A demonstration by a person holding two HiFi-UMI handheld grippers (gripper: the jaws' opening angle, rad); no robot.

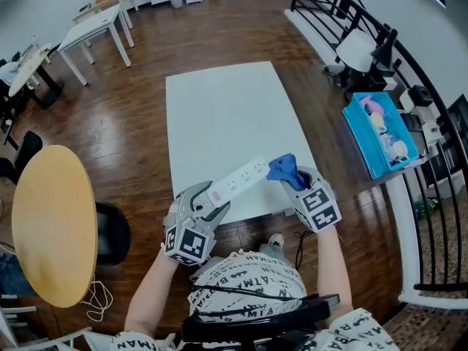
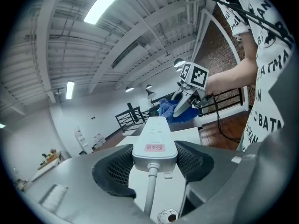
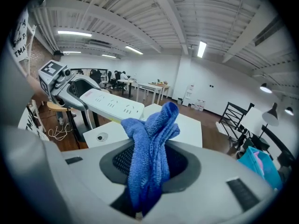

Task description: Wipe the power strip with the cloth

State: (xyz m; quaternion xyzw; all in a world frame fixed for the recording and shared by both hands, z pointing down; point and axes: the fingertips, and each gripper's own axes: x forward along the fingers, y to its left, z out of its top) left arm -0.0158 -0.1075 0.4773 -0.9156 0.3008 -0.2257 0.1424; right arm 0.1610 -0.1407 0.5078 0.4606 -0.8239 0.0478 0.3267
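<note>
One person (image 1: 245,287), two grippers, left gripper (image 1: 208,196) and right gripper (image 1: 294,178), one power strip (image 1: 239,179), one cloth (image 1: 281,168), one white table (image 1: 227,108) in front, one round wooden table (image 1: 51,221), one blue bin (image 1: 362,146).

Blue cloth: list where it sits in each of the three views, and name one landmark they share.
Head view: blue cloth lower centre-right, in the right gripper.
Left gripper view: just right of centre, beyond the power strip's far end.
Right gripper view: centre foreground, clamped between the jaws.
Shared landmark: the power strip.
</note>
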